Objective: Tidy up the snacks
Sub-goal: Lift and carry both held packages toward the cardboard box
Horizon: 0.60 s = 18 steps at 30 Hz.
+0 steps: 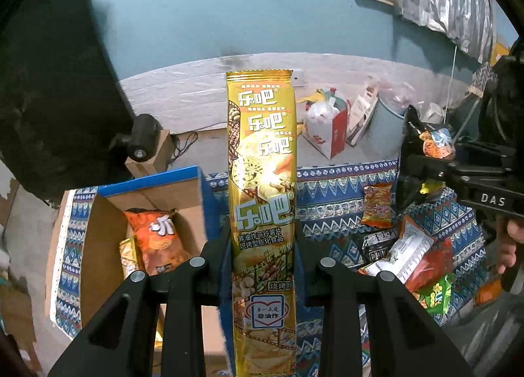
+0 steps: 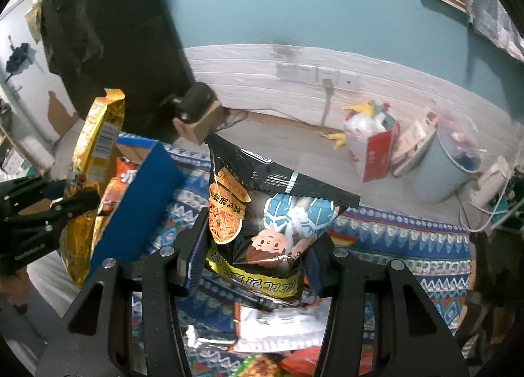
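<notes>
While the cardboard box [image 1: 108, 213] with its blue rim stands open at the left of the patterned cloth [image 1: 330, 203], it holds an orange chip bag [image 1: 157, 239] leaning against a smaller gold packet [image 1: 129, 255]. The left gripper [image 1: 263, 246] has its jaws pinched on a long gold chip pack [image 1: 262, 180], held upright just right of the box. The right gripper [image 2: 258, 255] has its jaws clamped on a black noodle snack bag [image 2: 262, 213], lifted above the loose snack pile [image 1: 409, 255] on the cloth. The left wrist view alone shows inside the box and takes in a small orange packet [image 1: 376, 208] lying apart on the cloth. The right wrist view alone shows the gold pack's barcode side, the wall sockets [image 2: 314, 74] and a pale blue bin [image 2: 442, 167] with rubbish in it on the floor, beside a red and white paper bag [image 2: 370, 151] stuffed full
</notes>
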Tool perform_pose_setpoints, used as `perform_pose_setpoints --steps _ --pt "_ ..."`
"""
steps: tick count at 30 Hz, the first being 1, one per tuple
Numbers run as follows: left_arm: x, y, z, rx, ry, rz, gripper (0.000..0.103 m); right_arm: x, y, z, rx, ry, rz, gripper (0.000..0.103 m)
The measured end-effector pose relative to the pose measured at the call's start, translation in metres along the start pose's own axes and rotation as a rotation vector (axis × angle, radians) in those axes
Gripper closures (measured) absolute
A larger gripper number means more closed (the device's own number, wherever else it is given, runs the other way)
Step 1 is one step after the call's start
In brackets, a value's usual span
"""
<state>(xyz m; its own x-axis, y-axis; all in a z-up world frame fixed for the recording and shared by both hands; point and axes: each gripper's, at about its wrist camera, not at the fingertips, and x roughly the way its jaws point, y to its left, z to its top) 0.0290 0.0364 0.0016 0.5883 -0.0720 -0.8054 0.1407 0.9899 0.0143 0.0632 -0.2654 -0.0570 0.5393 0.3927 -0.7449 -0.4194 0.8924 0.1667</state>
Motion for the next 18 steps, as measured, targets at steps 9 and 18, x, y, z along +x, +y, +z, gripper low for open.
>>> perform_pose_setpoints --steps 9,18 --pt "-0.012 0.046 -0.013 -0.057 -0.01 0.011 0.072 0.017 0.048 0.02 -0.05 0.016 0.057 0.053" --pt "-0.007 0.107 -0.025 -0.155 -0.013 0.059 0.072 0.048 0.112 0.036 -0.138 0.052 0.122 0.053"
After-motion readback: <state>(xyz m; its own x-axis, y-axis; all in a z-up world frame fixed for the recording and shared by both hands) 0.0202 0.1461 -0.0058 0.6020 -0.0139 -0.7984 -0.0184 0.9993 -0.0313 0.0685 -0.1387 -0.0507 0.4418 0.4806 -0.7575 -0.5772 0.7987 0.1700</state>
